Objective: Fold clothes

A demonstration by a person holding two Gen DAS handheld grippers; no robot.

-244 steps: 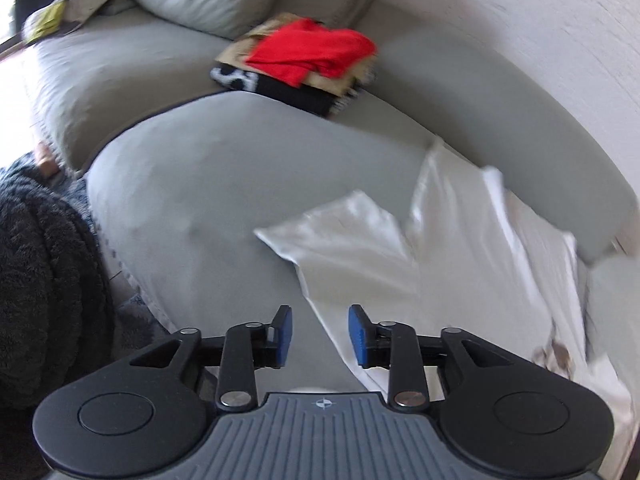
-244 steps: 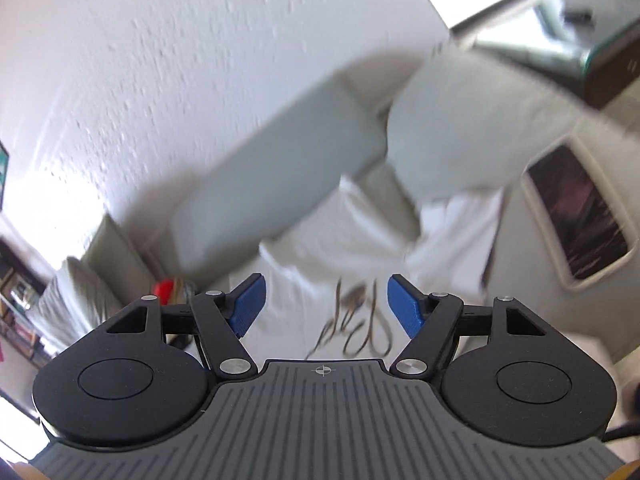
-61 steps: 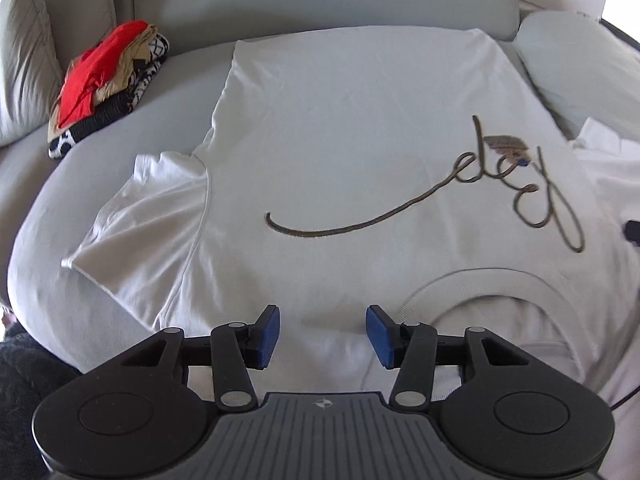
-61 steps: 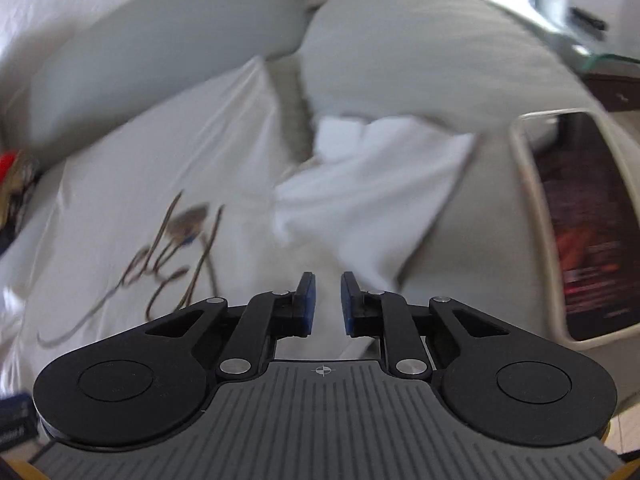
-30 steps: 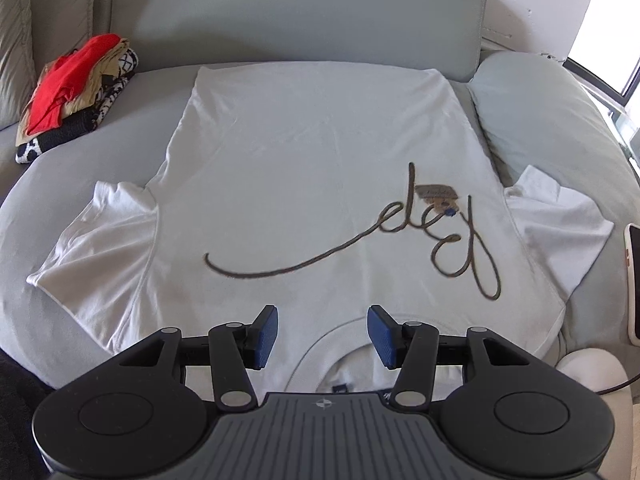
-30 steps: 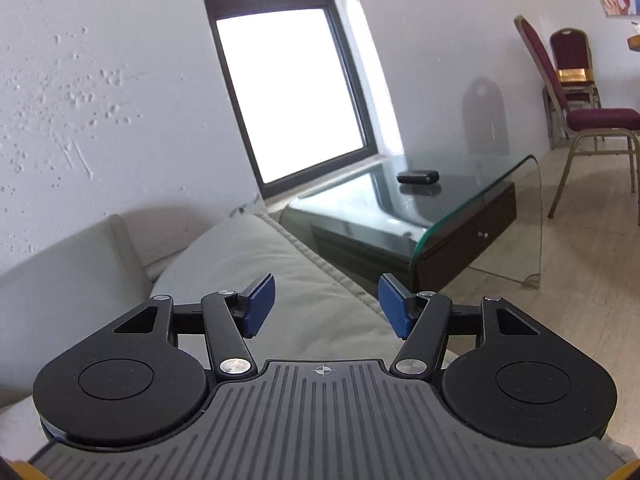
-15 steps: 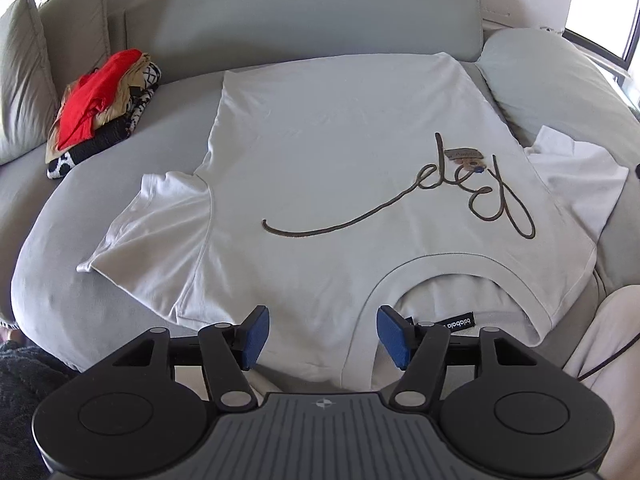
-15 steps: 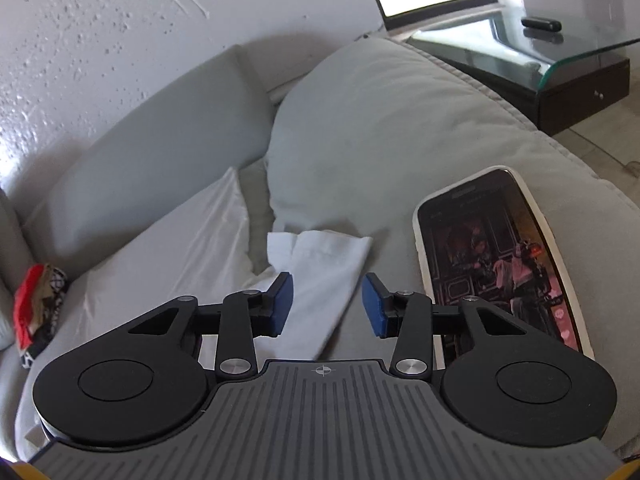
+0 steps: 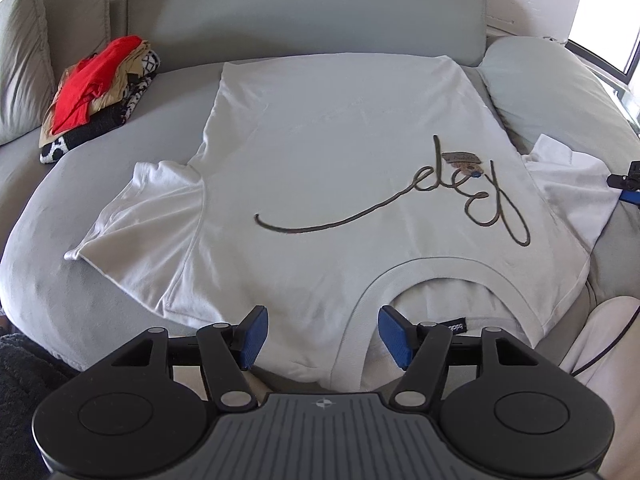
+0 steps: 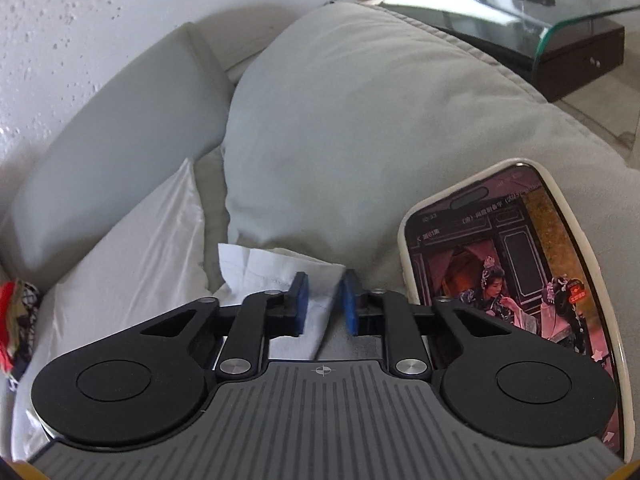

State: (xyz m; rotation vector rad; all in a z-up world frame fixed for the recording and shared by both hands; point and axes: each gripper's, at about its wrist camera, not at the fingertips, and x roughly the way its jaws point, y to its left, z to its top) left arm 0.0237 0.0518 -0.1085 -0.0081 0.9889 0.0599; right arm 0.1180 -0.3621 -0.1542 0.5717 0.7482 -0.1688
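White cotton T-shirt (image 9: 340, 152) lies flat on our grey sofa (image 9: 320, 12), collar toward us. Our right gripper (image 10: 323, 302), jaws narrowed but not clamped, straddles the right sleeve (image 10: 280, 276); our left gripper (image 9: 322, 330) hangs wide open and empty above the collar.

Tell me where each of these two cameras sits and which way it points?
Left wrist view: sits on the left gripper, looking across the white T-shirt spread on the sofa; only its own open fingers show.
Right wrist view: sits on the right gripper, low over the shirt's sleeve, facing a cushion and a phone; its fingers show, partly closed around the sleeve edge.
Shared: the shirt, that sleeve, the sofa back, the clothes pile.
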